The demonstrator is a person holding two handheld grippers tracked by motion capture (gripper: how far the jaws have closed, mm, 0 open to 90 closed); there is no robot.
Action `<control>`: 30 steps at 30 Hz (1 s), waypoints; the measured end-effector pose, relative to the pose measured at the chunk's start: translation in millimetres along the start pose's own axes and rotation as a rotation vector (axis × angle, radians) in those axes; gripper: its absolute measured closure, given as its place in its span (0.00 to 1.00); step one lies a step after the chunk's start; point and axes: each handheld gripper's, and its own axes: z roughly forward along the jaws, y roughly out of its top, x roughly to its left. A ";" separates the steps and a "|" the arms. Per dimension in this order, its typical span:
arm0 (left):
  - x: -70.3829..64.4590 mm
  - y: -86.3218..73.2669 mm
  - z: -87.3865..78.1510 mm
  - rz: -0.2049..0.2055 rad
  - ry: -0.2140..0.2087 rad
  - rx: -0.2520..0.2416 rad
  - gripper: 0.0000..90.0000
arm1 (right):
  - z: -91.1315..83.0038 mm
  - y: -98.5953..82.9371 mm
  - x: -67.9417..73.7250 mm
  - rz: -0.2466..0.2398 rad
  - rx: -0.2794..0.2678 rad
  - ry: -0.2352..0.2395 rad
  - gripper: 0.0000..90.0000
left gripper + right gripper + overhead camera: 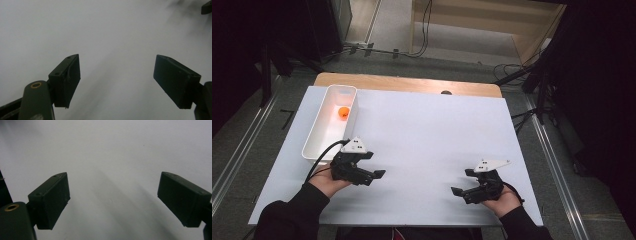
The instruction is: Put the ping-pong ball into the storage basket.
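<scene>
I look down on the desk (422,130), a big white sheet with bare room all across its middle. Past its far edge I see a strip of wood, and the floor drops away on both sides.

Next biggest is the long white bin (330,121). It sits on the left part of the desk. Its long side runs from near to far, leaning a bit toward one o'clock. Its near end is just beside my left hand-held gripper (371,167).

Inside the bin, up near the far end, lies a small orange ball (343,112). From my left hand-held gripper the ball is at about eleven o'clock, over the bin's near wall and part way up it. From my right hand-held gripper (462,184) it is at about ten o'clock and well apart, with the whole bare desk between. So I judge the left one is the nearer one for any reach to the ball.

Both hand-held grippers are spread wide and hold nothing. In the left gripper view the two black jaws stand far apart over plain white desk. In the right gripper view it is the same.

If I go for the ball, I think I must lift over the bin's rim and come down from above, because the walls are tall and the bin is narrow.
</scene>
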 end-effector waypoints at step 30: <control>-4.7 -31.8 -0.9 -0.009 -0.018 0.045 0.25 | 0.0 0.0 0.0 -0.001 -0.003 -0.004 0.11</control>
